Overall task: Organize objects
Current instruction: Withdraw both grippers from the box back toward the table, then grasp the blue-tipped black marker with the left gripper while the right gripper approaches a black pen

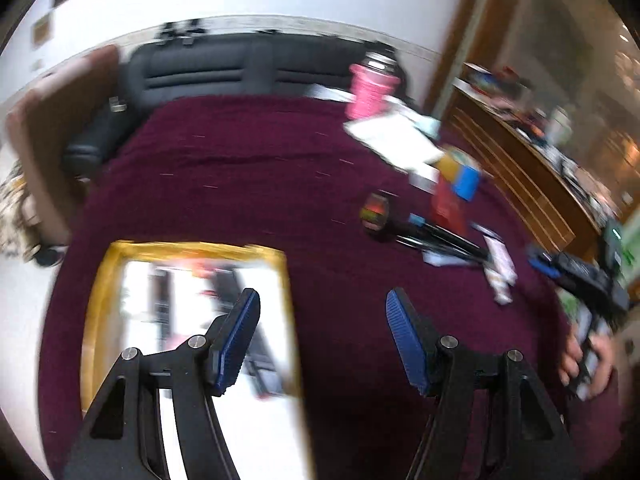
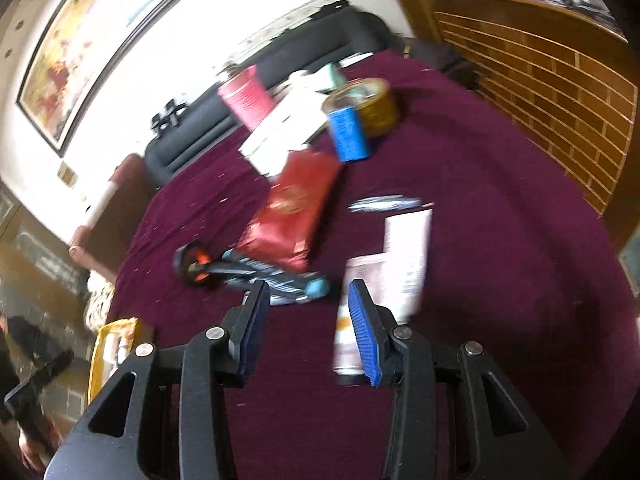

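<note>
1. Left gripper (image 1: 322,312): I see both blue-padded jaws standing apart with nothing between them, over the maroon cloth (image 1: 240,168) beside the yellow-rimmed tray (image 1: 96,300).
2. Right gripper (image 2: 308,300): jaws part-open and empty. I read a white tube with an orange label (image 2: 345,344) lying on the cloth just behind the right pad; contact I cannot tell through the blur.
3. Clutter ahead of the right gripper: red flat packet (image 2: 296,208), blue-capped dark pens (image 2: 276,276), pink cup (image 2: 246,96), blue can (image 2: 347,130), white cards (image 2: 404,256).
4. Both views are motion-blurred.
</note>
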Demonstrator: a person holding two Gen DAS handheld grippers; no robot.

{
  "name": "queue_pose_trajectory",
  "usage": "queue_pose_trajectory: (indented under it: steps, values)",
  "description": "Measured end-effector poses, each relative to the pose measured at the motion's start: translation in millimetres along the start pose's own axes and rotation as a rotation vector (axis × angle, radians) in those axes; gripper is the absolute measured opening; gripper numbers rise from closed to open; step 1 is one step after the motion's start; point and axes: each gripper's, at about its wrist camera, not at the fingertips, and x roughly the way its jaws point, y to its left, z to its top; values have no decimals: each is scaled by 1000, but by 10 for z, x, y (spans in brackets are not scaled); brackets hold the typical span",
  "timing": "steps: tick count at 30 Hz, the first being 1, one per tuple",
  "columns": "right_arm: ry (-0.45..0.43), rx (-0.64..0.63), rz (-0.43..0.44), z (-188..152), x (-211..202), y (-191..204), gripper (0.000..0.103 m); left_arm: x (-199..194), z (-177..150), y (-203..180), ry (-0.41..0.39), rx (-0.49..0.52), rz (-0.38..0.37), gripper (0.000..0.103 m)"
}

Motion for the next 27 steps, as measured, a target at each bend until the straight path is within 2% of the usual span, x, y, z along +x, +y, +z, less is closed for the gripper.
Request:
queue_pose_trajectory:
  steps: [3,5,10,13,16,17,19,21,23,25,27]
  values:
    - [2,7,-24,61,5,-113,43,86,-91,-360,40,35,-81,60]
    - [22,-5,-13,98,93,-87,42,139,-174,-581,56,61,-106,60]
    - [106,-126,30,189,502,292,42,255,-356,-806,97,66,-105,60]
    - [151,-167,14,272,816,454,42,277,-408,-763,112,51,-89,60]
    - [237,-184,-17,250,1157,522,42,300,-424,-699,107,26,-65,60]
    - [283,-187,6,204,1247,542,43,308,-422,-670,107,17,-61,60]
    - [321,-204,95,66,1250,642,44,329,-428,-604,110,0,-59,60]
    - [411,-221,269,-126,1206,802,45,362,-423,-563,112,-11,-60,60]
    - [477,-253,391,-304,1119,956,45,403,-430,-541,121,-21,-57,60]
    - [453,-289,397,-392,993,1022,45,424,-439,-539,124,-24,-64,60]
    - [393,-270,350,-404,904,947,45,442,-443,-548,127,-18,-62,60]
